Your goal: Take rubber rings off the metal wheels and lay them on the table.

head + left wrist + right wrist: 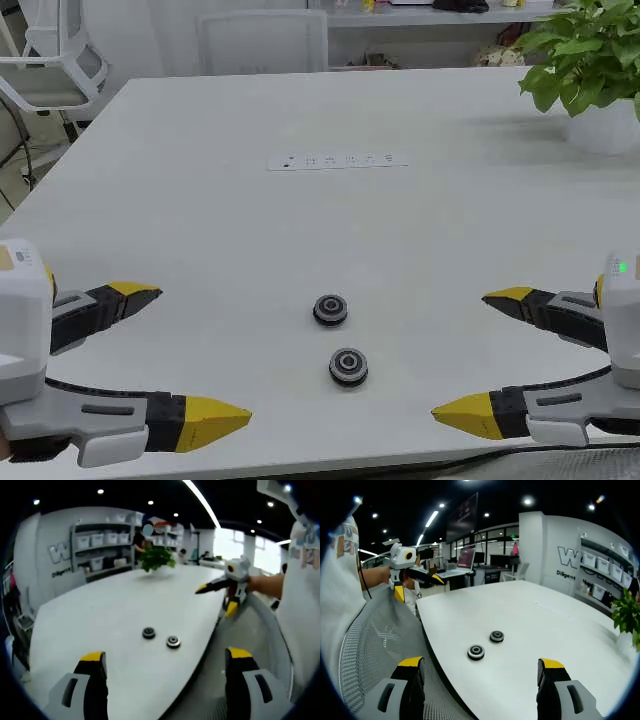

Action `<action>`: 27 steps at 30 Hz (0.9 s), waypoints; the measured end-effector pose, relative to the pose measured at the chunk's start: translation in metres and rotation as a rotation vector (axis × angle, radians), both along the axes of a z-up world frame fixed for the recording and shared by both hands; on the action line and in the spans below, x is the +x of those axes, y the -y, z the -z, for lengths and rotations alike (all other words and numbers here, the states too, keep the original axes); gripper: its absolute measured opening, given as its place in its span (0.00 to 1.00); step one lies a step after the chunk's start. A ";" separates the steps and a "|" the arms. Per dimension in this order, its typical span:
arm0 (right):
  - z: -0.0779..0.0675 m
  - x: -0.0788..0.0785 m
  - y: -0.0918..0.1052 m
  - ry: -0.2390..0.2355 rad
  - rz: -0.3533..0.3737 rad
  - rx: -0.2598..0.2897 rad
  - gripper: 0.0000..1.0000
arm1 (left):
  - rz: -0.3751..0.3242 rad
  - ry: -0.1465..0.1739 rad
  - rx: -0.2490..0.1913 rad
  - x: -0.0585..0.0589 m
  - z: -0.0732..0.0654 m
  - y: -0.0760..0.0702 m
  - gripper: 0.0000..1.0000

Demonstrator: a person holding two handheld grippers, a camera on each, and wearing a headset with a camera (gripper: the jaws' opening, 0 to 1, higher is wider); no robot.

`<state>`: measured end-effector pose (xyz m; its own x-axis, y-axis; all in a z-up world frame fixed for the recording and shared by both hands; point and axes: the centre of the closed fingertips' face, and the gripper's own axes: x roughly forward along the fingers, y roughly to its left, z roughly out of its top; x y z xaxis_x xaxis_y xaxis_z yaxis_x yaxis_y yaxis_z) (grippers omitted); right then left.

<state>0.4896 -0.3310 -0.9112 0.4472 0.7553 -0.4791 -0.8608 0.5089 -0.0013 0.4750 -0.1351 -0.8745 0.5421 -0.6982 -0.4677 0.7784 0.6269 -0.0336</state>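
Left gripper (200, 352), right gripper (462, 353): jaws spread wide, empty, flanking the near metal wheel (348, 366). Far metal wheel (331, 310) just beyond it; both lie flat, axles upright.

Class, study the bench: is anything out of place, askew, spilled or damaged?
Nothing stands out. Two metal wheels lie flat and apart near the table's front edge, the plant stands upright at the far corner, the left gripper and right gripper hover open.
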 end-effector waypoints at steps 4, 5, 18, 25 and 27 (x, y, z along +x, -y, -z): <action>0.000 0.001 -0.001 0.000 0.000 0.000 0.87 | 0.001 -0.003 0.002 0.001 0.000 0.000 1.00; 0.000 0.001 -0.001 0.000 0.000 0.001 0.87 | 0.001 -0.003 0.002 0.001 0.000 0.000 1.00; 0.004 0.002 0.000 -0.005 -0.001 -0.008 0.89 | -0.004 -0.015 0.014 0.000 0.005 -0.002 1.00; 0.006 0.003 0.000 -0.003 -0.007 -0.020 0.89 | -0.002 -0.010 0.018 0.002 0.005 -0.002 1.00; 0.006 0.003 -0.001 -0.001 -0.008 -0.020 0.89 | -0.003 -0.007 0.017 0.002 0.005 -0.003 1.00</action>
<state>0.4927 -0.3303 -0.9174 0.4403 0.7491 -0.4949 -0.8651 0.5014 -0.0108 0.4772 -0.1317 -0.8791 0.5409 -0.6885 -0.4831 0.7761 0.6299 -0.0289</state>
